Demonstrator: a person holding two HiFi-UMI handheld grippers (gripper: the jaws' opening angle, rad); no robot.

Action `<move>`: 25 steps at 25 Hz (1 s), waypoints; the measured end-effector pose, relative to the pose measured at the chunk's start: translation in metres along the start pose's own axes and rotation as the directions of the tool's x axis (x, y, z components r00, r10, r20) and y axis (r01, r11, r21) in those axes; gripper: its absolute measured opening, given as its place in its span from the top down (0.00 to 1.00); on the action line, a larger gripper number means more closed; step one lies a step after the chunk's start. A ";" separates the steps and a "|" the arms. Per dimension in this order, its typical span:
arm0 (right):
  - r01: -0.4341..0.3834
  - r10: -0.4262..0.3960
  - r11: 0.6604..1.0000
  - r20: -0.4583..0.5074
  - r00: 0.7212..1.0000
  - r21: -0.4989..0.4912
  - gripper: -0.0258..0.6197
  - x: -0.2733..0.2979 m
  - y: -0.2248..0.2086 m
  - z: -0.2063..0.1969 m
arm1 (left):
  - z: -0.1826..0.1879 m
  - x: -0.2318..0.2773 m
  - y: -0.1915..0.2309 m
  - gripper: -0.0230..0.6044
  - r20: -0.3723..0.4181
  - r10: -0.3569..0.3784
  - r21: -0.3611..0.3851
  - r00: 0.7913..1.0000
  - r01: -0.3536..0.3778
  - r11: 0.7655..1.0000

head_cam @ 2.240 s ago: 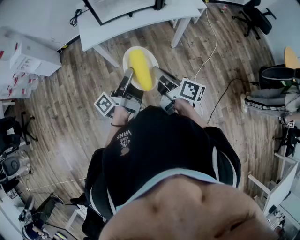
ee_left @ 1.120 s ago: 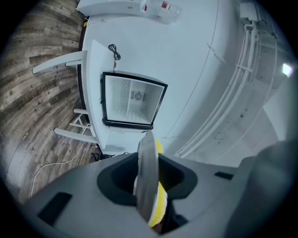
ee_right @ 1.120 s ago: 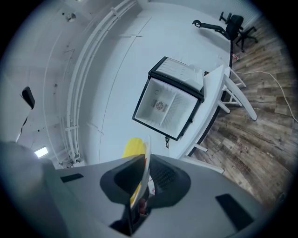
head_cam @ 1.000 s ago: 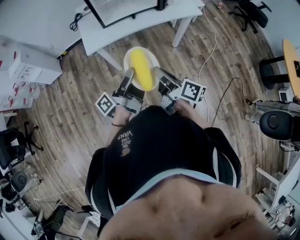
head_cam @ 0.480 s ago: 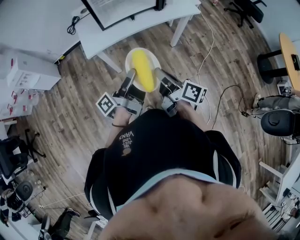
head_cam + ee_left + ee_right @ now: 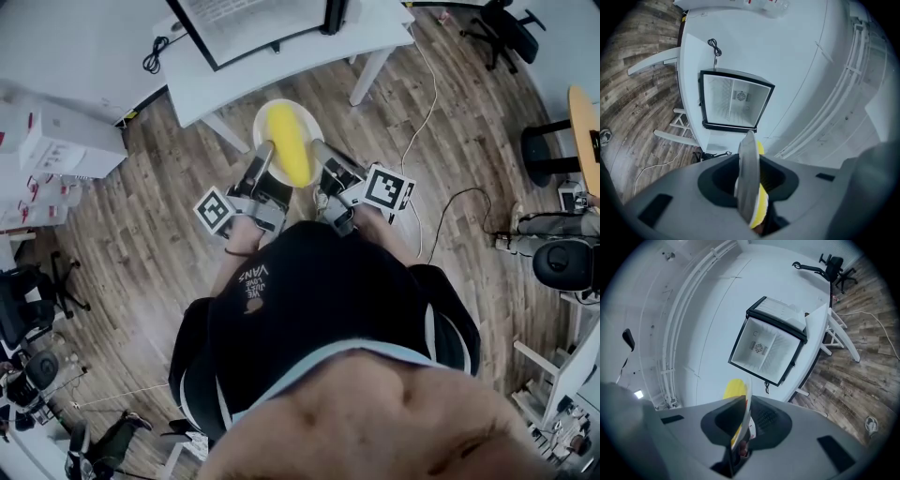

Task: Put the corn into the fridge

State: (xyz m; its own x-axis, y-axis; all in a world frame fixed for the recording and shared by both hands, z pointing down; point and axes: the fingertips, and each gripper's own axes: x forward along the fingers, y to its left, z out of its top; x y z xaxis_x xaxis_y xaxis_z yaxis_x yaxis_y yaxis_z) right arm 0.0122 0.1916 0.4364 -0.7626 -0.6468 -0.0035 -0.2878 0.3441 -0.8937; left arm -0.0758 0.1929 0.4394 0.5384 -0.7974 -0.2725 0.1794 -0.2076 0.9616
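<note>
A yellow corn cob [image 6: 288,141] lies on a round white plate [image 6: 307,119] that I carry above the wooden floor. My left gripper [image 6: 263,156] is shut on the plate's left rim and my right gripper [image 6: 318,150] on its right rim. In the left gripper view the plate's edge [image 6: 749,159] stands upright between the jaws, with corn [image 6: 761,202] behind it. The right gripper view shows the plate's rim [image 6: 745,414] in the jaws and the corn [image 6: 734,389] beyond. The small fridge [image 6: 253,23] stands open on the white table, its white inside [image 6: 733,101] [image 6: 764,348] facing me.
The white table [image 6: 380,30] has slanted legs [image 6: 368,73] close ahead of the plate. A cable [image 6: 429,108] runs over the floor at the right. Office chairs [image 6: 511,33] stand at the far right, white boxes [image 6: 66,131] at the left.
The plate with the corn and both grippers have moved forward towards the table. The fridge and the table's edge now sit nearer and larger in the head view.
</note>
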 end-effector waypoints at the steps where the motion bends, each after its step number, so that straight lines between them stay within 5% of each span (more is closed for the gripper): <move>1: 0.001 -0.001 1.000 -0.002 1.000 0.004 0.91 0.003 -0.003 0.003 | 0.002 0.004 0.001 0.81 0.004 0.001 0.003 1.000 -0.001 1.000; 25: -0.011 0.014 1.000 -0.103 0.995 0.025 0.91 0.074 -0.059 0.099 | 0.059 0.109 0.032 0.81 0.107 0.015 0.022 0.994 -0.017 1.000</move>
State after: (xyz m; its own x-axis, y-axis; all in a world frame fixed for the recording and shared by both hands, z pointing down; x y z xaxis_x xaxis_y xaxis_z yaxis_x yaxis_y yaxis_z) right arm 0.0305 0.0556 0.4445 -0.8224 -0.5681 0.0305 -0.2646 0.3345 -0.9045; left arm -0.0595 0.0658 0.4421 0.4496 -0.8565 -0.2533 0.1522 -0.2060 0.9666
